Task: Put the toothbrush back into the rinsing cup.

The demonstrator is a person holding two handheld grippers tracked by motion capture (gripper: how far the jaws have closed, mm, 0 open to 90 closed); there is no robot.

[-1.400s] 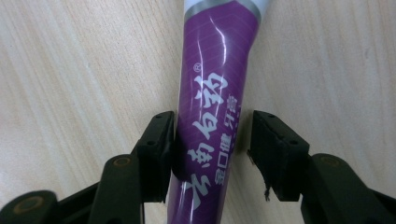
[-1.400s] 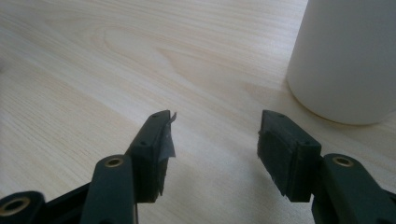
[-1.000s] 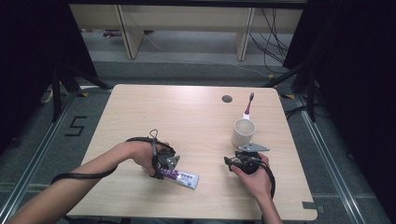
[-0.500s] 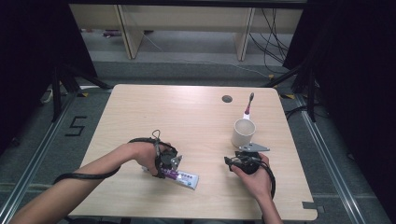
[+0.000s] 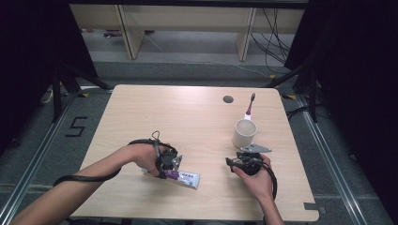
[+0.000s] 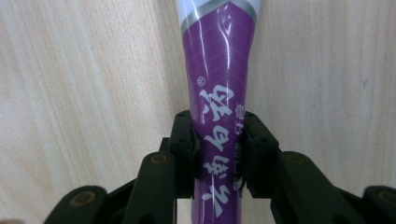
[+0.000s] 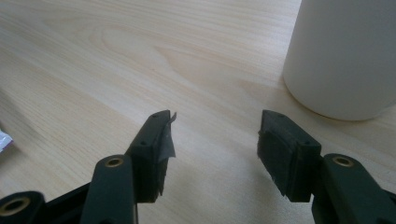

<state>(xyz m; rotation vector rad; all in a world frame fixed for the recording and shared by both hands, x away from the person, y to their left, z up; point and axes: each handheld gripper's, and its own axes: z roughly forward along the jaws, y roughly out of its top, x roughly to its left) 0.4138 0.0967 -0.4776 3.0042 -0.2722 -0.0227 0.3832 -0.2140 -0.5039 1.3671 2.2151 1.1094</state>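
Note:
A purple and white toothpaste tube point(image 6: 219, 70) lies flat on the wooden table point(image 5: 187, 117). My left gripper point(image 6: 218, 144) has just been closing and its pads now press on the tube's purple end from both sides. In the high view the tube point(image 5: 187, 178) sticks out to the right of the left gripper point(image 5: 170, 168). My right gripper point(image 7: 215, 140) rests low over bare table, open with nothing between its fingers, just in front of a white cup point(image 7: 345, 56). The cup point(image 5: 244, 132) holds a toothbrush point(image 5: 249, 107), and the right gripper point(image 5: 234, 164) sits below it.
A small dark round hole point(image 5: 228, 99) sits near the table's far edge. A corner of the tube's white end point(image 7: 3, 140) shows at the left edge of the right gripper view. Shelving and cables stand on the floor beyond the table.
The left gripper's jaws have closed onto the toothpaste tube. Neither hand has shifted on the table, and the cup and toothbrush stand as before.

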